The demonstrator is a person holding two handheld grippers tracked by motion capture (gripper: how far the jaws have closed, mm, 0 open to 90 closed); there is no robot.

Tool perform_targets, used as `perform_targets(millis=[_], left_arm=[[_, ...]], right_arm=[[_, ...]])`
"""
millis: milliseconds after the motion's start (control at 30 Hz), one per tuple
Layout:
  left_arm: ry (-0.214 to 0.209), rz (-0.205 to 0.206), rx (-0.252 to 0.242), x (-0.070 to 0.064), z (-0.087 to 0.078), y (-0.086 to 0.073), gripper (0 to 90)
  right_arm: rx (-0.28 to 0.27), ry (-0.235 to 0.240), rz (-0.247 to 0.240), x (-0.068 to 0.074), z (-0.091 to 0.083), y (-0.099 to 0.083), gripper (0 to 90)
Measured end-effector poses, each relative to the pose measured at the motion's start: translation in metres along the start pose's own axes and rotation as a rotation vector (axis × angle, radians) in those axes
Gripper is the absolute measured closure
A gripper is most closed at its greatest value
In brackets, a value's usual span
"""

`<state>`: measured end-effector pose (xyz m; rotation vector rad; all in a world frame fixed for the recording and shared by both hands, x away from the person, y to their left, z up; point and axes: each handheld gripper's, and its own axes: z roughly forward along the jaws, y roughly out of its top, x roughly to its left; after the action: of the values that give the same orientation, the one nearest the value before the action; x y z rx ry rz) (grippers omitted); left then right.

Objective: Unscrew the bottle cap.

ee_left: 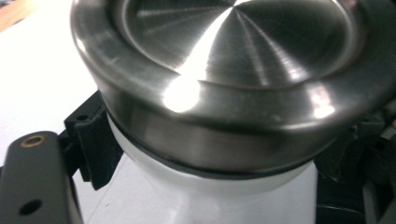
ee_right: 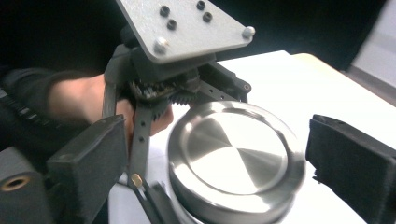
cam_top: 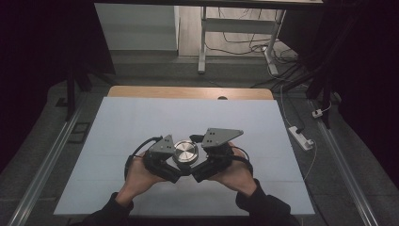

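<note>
The jar (cam_top: 185, 153) sits low centre of the high view on the desk (cam_top: 141, 127). The left gripper (cam_top: 175, 162) is clamped on its white body under the steel lid (ee_left: 224, 79), likely to steady it. The right gripper (ee_right: 219, 163) has jaws apart astride the lid, probably ready to twist it.

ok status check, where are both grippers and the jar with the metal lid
Left gripper clamped on the white jar body below the metal lid. Right gripper open, jaws either side of the lid, not touching. Nothing in the way on the table.
</note>
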<state>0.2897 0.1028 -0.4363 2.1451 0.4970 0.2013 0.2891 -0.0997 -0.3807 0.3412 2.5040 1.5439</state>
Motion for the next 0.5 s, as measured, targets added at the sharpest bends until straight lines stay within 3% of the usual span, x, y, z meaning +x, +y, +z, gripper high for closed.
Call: perform_targets(millis=[33,67,100,167,267,333,500], left_arm=[[0.001,-0.009,-0.001,0.0,0.001,0.0,15.5],[0.002,-0.009,0.0,-0.001,0.001,0.0,15.5],[0.001,-0.008,0.001,-0.001,0.002,0.0,15.5],[-0.005,-0.005,-0.003,-0.002,0.002,0.001,15.5],[-0.007,-0.013,-0.023,-0.003,0.0,0.002,15.5],[-0.008,-0.013,-0.026,-0.003,-0.002,0.003,15.5],[-0.009,-0.015,-0.021,-0.003,-0.002,0.002,15.5]], right_arm=[[-0.001,-0.029,0.007,0.003,0.003,-0.001,8.4],[-0.011,-0.097,0.006,0.006,0.008,-0.002,12.3],[-0.011,-0.097,0.006,0.006,0.008,-0.002,12.3],[-0.005,-0.14,0.007,0.006,0.011,-0.004,13.3],[0.009,-0.15,0.016,0.004,0.014,-0.008,13.4],[-0.021,-0.123,0.034,0.003,0.014,-0.009,18.3],[-0.028,-0.118,0.022,0.004,0.015,-0.01,19.0]])
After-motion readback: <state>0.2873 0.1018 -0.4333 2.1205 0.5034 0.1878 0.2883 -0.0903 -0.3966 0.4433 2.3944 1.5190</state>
